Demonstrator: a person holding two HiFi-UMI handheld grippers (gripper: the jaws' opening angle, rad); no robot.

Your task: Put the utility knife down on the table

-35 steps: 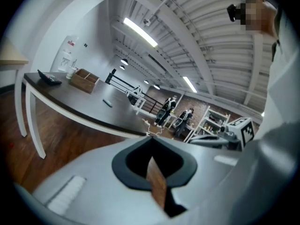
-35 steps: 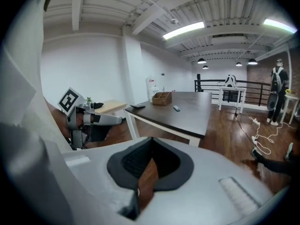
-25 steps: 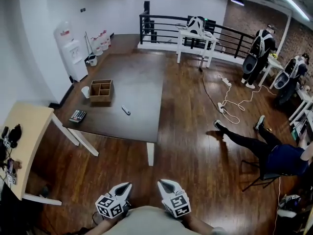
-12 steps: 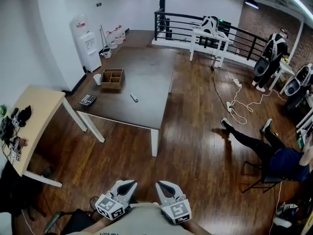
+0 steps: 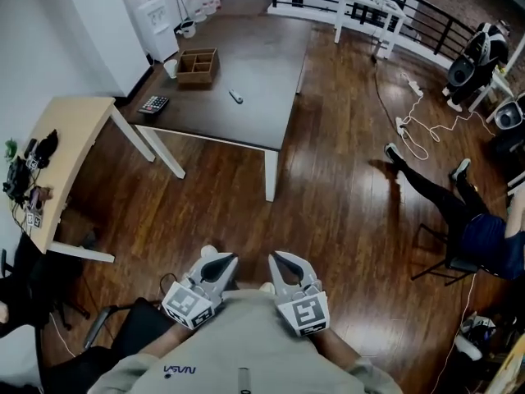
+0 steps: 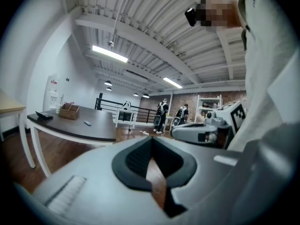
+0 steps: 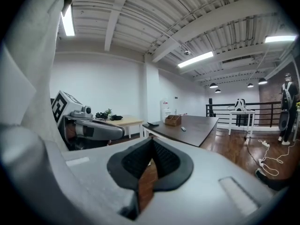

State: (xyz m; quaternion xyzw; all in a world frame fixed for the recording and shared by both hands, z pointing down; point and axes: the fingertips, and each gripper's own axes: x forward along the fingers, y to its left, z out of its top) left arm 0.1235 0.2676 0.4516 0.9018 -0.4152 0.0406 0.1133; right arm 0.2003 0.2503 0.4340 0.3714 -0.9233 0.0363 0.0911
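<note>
A small grey utility knife (image 5: 235, 96) lies on the dark table (image 5: 262, 64), well across the wooden floor from me. The left gripper view shows the same knife (image 6: 87, 123), and so does the right gripper view (image 7: 183, 129). My left gripper (image 5: 219, 259) and right gripper (image 5: 282, 259) hang side by side close to my chest, far from the table. Both are shut with nothing between their pads, as the left gripper (image 6: 151, 142) and the right gripper (image 7: 152, 144) show in their own views.
On the dark table also stand a wooden compartment box (image 5: 198, 66) and a calculator (image 5: 153, 103). A beige side table (image 5: 70, 146) stands at the left. A person (image 5: 459, 220) sits on a chair at the right, legs stretched over the floor. A white cable (image 5: 414, 142) trails nearby.
Both grippers have risen and now sit higher in front of my chest. The head view has tipped down, so the table has slid toward the top. The jaws stay shut.
</note>
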